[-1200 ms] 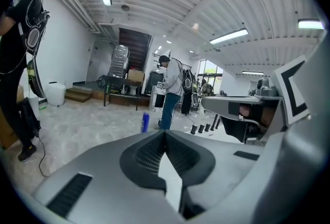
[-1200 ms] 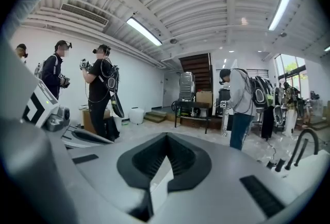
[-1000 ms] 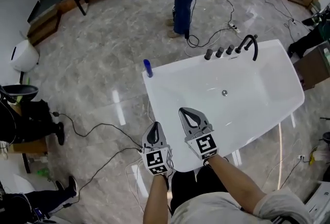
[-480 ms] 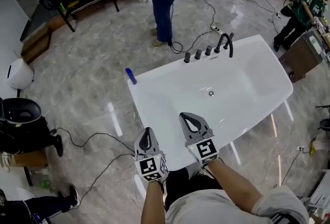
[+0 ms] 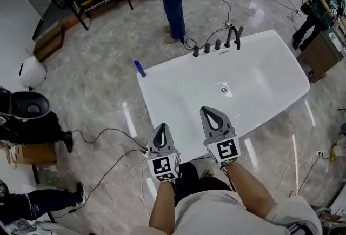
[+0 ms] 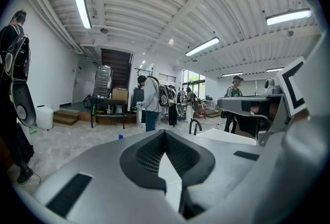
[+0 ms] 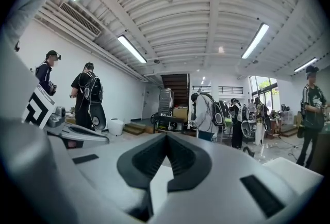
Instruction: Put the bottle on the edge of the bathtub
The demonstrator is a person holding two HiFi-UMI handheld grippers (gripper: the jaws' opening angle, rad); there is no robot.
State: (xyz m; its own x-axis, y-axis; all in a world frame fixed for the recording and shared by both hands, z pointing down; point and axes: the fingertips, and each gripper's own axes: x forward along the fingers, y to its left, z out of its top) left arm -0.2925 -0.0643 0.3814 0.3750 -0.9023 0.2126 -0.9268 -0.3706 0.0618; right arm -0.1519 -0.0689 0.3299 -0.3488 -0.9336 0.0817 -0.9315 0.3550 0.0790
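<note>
Left gripper (image 5: 160, 129) and right gripper (image 5: 210, 112) hover with fingers pressed together, empty; the bottle (image 5: 139, 68) stands at the tub's (image 5: 184, 93) 10 o'clock corner, on rim or beside, unclear; its base should sit wholly on flat rim.

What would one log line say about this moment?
left claw: shut, empty | right claw: shut, empty | bottle: at bathtub corner, untouched

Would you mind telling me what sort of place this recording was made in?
Probably a large workshop or test hall, not a real bathroom: the freestanding white bathtub stands on a glossy grey marble-look floor, black cables trail across it, and long strip lights hang from a ribbed ceiling.
</note>
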